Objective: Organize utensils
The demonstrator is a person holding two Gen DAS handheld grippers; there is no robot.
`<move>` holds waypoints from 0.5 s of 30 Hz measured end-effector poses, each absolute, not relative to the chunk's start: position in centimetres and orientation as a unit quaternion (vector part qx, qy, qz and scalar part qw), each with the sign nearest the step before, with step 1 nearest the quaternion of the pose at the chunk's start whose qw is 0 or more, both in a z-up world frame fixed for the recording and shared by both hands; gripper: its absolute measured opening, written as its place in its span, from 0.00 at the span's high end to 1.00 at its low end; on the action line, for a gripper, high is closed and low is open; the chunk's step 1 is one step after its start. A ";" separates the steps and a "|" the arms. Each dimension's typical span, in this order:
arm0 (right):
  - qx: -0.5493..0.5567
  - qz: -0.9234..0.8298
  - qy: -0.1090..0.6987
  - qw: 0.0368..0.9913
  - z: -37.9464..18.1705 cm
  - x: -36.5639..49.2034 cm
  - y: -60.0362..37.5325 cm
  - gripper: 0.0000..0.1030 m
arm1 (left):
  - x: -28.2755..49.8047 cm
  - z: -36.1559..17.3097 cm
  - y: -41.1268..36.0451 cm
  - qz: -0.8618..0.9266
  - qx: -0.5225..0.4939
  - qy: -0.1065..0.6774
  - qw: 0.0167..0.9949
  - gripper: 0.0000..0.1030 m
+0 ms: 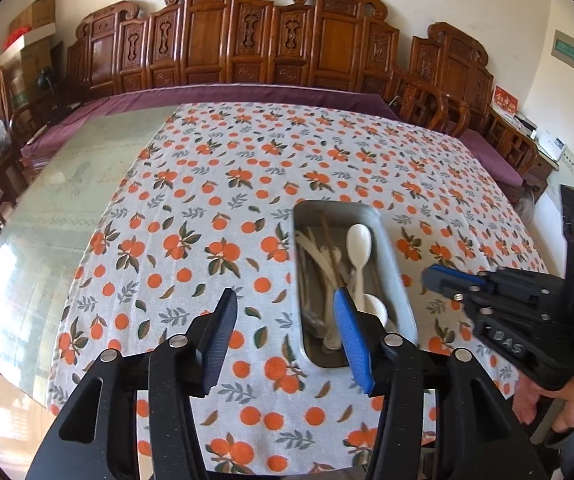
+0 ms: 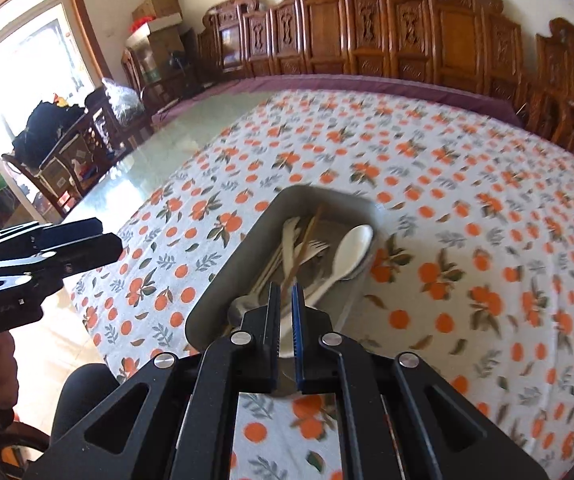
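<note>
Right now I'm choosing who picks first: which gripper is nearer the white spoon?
Right. The right gripper hovers over the tray's near end, just short of the white spoon; the left gripper sits left of the tray.

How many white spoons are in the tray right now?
2 clearly visible: one white spoon lying on top along the metal tray's right side, another white spoon at the near end. Others may be hidden in the pile.

I read raised letters "DAS" on the body of the right gripper (image 1: 443, 280) in my left wrist view. The green wall sign (image 1: 573, 54) and red card (image 1: 505, 102) carry print too small to read.
</note>
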State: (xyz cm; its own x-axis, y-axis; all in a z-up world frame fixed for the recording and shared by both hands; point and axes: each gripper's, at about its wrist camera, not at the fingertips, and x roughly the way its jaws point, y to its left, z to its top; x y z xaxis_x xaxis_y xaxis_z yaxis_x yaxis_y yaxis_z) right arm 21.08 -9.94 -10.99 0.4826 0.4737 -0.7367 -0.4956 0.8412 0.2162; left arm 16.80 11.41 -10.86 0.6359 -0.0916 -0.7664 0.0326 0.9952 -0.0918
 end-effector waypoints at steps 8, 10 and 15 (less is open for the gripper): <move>-0.005 0.252 0.373 0.893 -7.3 16.9 -15.2 0.63 | 14.2 -9.2 8.0 -0.037 -0.015 0.402 0.915 0.14; -0.003 0.244 0.361 0.900 -6.6 15.8 -16.3 0.51 | 13.5 -8.9 7.1 -0.039 -0.011 0.398 0.917 0.09; -0.004 0.207 0.333 0.920 -4.9 13.1 -19.1 0.17 | 11.7 -8.0 4.9 -0.037 0.000 0.385 0.922 0.08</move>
